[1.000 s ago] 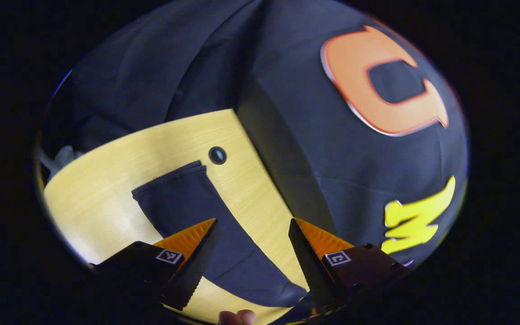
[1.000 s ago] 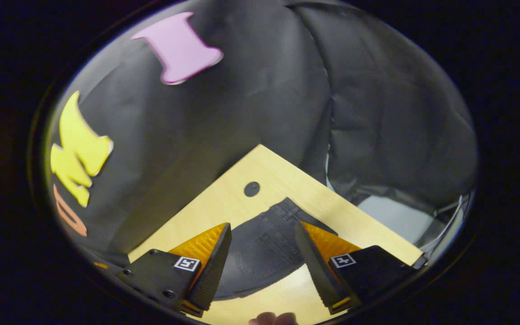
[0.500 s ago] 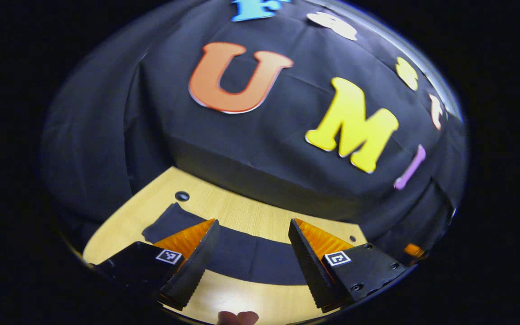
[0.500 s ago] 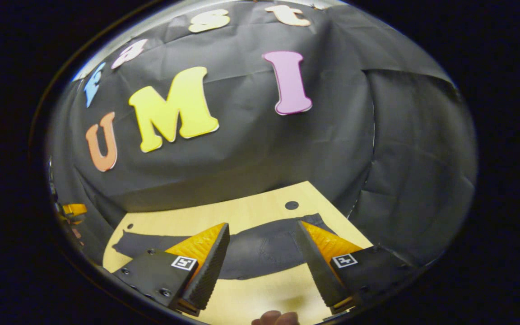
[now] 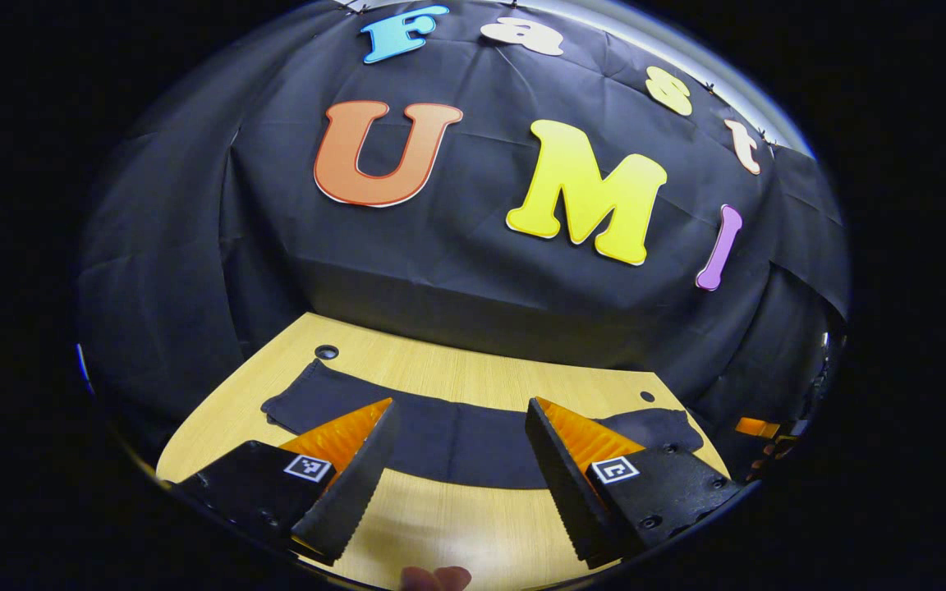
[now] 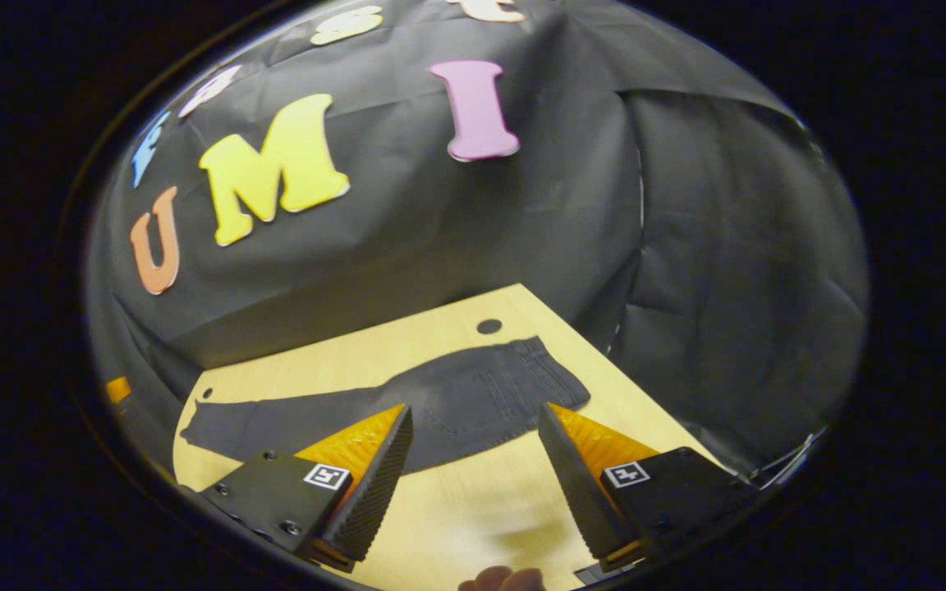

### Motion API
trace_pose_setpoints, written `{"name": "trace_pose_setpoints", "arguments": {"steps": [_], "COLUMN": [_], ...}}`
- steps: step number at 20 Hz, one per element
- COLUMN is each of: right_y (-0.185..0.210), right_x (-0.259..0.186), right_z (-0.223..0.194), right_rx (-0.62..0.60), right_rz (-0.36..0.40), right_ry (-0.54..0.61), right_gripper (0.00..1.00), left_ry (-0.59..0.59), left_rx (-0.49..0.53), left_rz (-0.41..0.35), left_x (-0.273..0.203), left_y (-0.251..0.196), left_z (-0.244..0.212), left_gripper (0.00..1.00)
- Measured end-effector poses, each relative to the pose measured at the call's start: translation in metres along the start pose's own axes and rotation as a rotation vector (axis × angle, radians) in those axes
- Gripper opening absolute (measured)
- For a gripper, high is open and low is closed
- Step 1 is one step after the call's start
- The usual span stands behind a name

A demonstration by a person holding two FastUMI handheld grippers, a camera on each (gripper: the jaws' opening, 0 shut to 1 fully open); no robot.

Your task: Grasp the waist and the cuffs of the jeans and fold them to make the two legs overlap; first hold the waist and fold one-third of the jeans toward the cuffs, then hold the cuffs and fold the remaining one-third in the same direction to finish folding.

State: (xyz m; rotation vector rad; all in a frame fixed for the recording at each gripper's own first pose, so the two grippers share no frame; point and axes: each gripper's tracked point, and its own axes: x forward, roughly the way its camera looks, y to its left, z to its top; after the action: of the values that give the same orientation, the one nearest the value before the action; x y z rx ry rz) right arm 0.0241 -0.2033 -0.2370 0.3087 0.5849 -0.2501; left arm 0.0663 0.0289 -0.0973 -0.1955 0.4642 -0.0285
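Dark charcoal denim jeans (image 6: 407,406) stretched flat along the far half of a pale wood-grain bench (image 6: 473,509), long axis running side to side across both views, legs apparently already laid one over the other, though hard to confirm from this angle. Waist end, with stitched pocket and band (image 6: 543,369), lying toward the right gripper (image 6: 473,480); cuff end (image 5: 296,398) lying toward the left gripper (image 5: 456,472). Both grippers raised above the near edge of the bench, well short of the cloth, pointing forward across it at the black cloth wall (image 5: 456,271). Fingers (image 6: 374,476) of the right gripper spread wide, gripping nothing, touching nothing; fingers (image 5: 354,476) of the left gripper likewise wide apart and empty. Small dark round holes in the bench top near the back corners, one just beyond the cuff (image 5: 326,352), one just beyond the waist (image 6: 489,326). Likely first step not yet begun: waist nearest the right side, cuffs nearest the left, each still to be reached by moving forward and down.
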Motion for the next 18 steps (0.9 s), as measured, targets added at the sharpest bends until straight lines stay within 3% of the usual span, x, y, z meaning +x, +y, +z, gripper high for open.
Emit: {"name": "trace_pose_setpoints", "arguments": {"steps": [1,3,4,5,7,8,10,14,15,16,18], "right_y": [-0.010,-0.030,-0.040,-0.047,-0.069,-0.078,-0.098,-0.106,-0.108,-0.109,-0.108], "right_x": [0.009,0.033,0.046,0.059,0.090,0.105,0.129,0.165,0.172,0.178,0.182], "right_z": [-0.005,-0.017,-0.024,-0.026,-0.025,-0.021,-0.024,-0.029,-0.031,-0.034,-0.038], "right_rx": [0.034,0.088,0.122,0.167,0.219,0.215,0.167,0.123,0.119,0.113,0.108], "right_rz": [-0.012,-0.034,-0.051,-0.062,-0.097,-0.113,-0.125,-0.125,-0.127,-0.119,-0.109], "right_ry": [0.013,0.047,0.070,0.085,0.091,0.087,0.092,0.125,0.134,0.139,0.138], "right_gripper": [0.93,0.98,0.93,0.98,0.94,0.98,0.98,0.99,0.94,0.99,0.99], "left_ry": [0.009,0.040,0.059,0.078,0.110,0.123,0.143,0.182,0.190,0.196,0.202], "left_rx": [-0.002,-0.015,-0.026,-0.034,-0.031,-0.024,-0.014,-0.002,-0.004,-0.007,-0.002], "left_rz": [-0.006,-0.023,-0.027,-0.031,-0.023,-0.017,-0.002,0.031,0.037,0.041,0.049], "left_x": [-0.002,-0.008,-0.011,-0.014,-0.017,-0.018,-0.020,-0.020,-0.017,-0.018,-0.016], "left_y": [-0.006,-0.019,-0.024,-0.029,-0.037,-0.040,-0.043,-0.047,-0.047,-0.047,-0.048], "left_z": [-0.004,-0.016,-0.022,-0.030,-0.040,-0.043,-0.049,-0.060,-0.062,-0.064,-0.064], "left_gripper": [0.99,0.99,0.99,0.99,0.99,0.99,0.99,0.99,0.99,0.99,0.99]}}
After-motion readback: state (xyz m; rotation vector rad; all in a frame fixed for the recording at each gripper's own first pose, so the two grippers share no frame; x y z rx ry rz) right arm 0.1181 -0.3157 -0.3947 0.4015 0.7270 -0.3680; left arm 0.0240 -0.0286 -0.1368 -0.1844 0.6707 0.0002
